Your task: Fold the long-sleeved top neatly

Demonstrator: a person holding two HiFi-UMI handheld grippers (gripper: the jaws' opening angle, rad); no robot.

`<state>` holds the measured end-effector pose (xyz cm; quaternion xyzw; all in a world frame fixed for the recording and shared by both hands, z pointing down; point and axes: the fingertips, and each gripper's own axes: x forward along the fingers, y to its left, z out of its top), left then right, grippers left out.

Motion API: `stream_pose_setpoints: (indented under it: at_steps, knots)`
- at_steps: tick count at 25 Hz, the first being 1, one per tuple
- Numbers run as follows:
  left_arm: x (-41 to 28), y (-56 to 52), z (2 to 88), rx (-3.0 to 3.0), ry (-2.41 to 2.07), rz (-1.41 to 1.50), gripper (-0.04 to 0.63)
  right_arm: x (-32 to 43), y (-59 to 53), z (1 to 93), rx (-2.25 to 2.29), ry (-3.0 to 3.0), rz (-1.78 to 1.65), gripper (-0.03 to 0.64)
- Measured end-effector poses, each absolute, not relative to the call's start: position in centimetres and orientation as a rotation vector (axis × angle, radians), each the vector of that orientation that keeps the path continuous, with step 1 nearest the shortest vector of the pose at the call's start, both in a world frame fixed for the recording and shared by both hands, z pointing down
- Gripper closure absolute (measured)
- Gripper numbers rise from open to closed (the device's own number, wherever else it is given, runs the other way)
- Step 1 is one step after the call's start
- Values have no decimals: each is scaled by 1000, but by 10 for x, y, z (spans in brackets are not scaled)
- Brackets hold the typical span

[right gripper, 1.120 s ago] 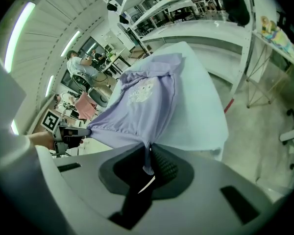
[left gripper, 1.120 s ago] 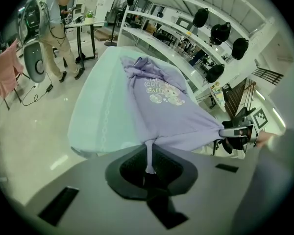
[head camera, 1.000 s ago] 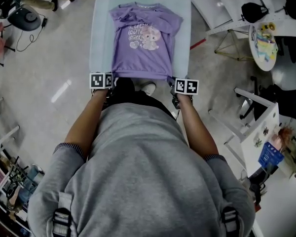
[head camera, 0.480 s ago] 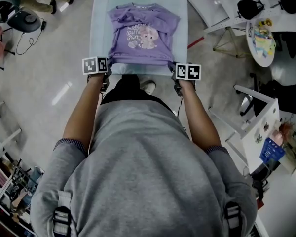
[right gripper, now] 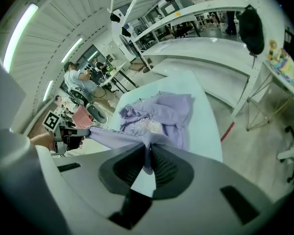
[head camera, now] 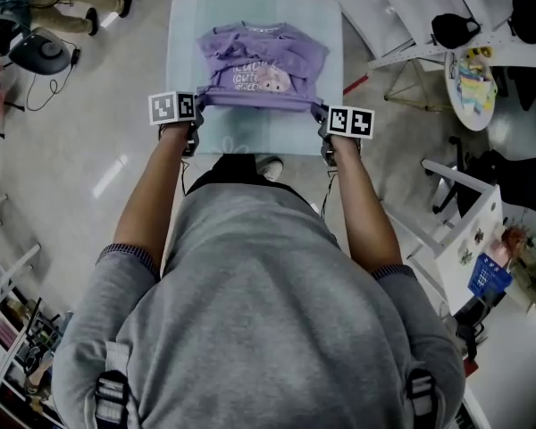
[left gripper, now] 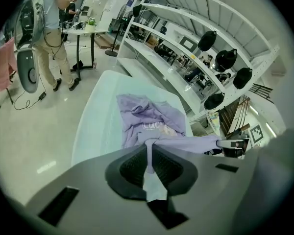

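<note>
Here the top (head camera: pixel 261 65) lies on the bench (head camera: pixel 250 137), upper middle of the frame; left tool (left gripper: pixel 149 163) and right tool (right gripper: pixel 148 161) each pinch a hem corner. The cloth looks soft and light, so corners seem the best hold.

A pale, glossy floor (head camera: pixel 89 168) spreads beneath the pale blue rectangular surface (head camera: pixel 183 43) at 12 o'clock. White metal shelving (head camera: pixel 384 12) runs off at 1 o'clock. A small round white table (head camera: pixel 481 116) stands at 2 o'clock, and a blue box (head camera: pixel 489 280) sits at 4 o'clock. Long ceiling strip lights (right gripper: pixel 19 31) glow overhead.
</note>
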<state>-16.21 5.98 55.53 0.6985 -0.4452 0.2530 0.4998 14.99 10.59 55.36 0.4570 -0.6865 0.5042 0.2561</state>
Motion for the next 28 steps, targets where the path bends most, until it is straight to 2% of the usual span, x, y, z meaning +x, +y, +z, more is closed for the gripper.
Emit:
stream_pose_setpoints:
  at_steps: [28]
  knots:
    - [-147,-118,614,1601,-975,625,555,161,-70,621,1325,-1705,1610,565]
